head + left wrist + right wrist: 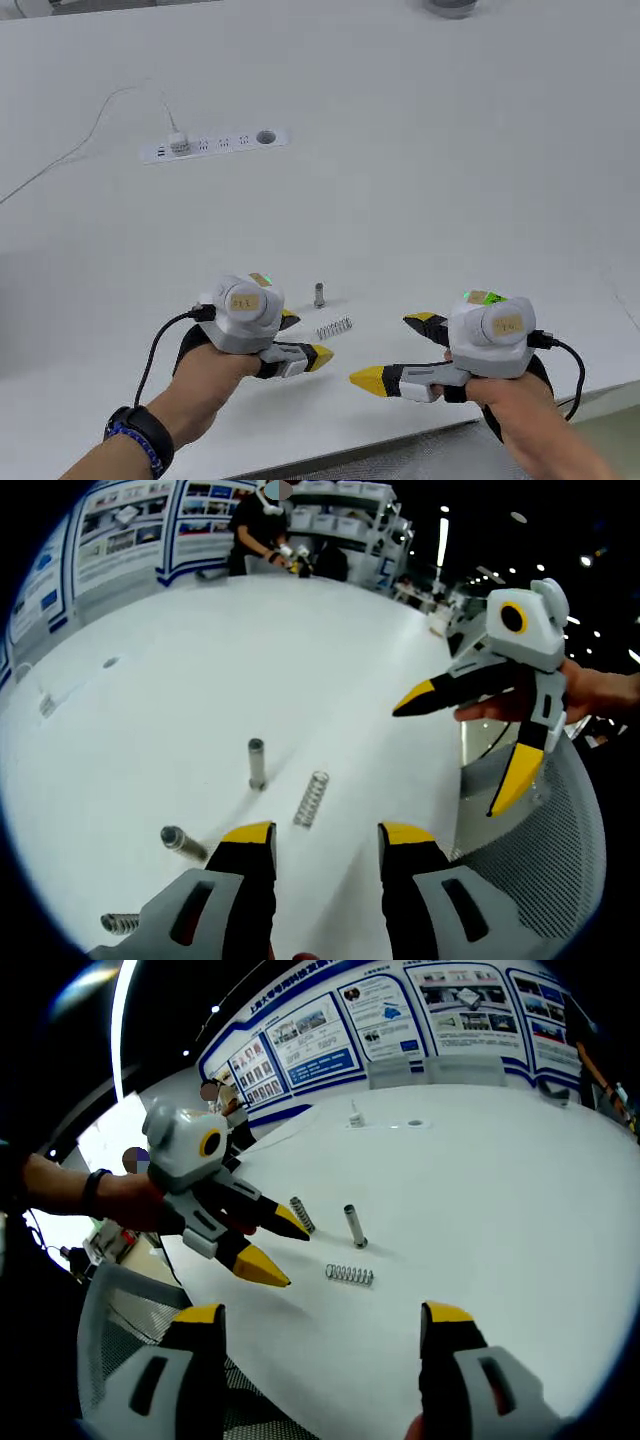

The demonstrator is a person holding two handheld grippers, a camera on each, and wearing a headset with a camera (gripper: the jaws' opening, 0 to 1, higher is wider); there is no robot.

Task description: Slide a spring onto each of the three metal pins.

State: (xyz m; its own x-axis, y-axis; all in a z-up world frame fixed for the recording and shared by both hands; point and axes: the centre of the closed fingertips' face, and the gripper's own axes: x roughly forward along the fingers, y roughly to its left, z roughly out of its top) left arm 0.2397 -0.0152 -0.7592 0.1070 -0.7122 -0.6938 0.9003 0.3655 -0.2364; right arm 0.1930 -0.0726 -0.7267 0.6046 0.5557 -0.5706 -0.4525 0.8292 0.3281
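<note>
One short metal pin (pixel 319 294) stands upright on the white table (pixel 420 170); it also appears in both gripper views (pixel 257 763) (pixel 351 1226). A spring (pixel 335 327) (pixel 311 798) (pixel 349 1274) lies flat just in front of it. In the left gripper view a second pin (pixel 180 842) lies on its side, with another spring (pixel 120 921) nearer the edge. My left gripper (pixel 306 338) (pixel 327 832) is open and empty, just left of the spring. My right gripper (pixel 390 350) (pixel 322 1312) is open and empty to the spring's right. A further spring (pixel 301 1214) lies by the left gripper (pixel 287 1257).
A white power strip (pixel 213 145) with a plugged cable lies at the back left of the table. The near table edge runs just below both hands, with a mesh chair (pixel 540 880) beyond it. A person (pixel 262 530) stands far off by the shelves.
</note>
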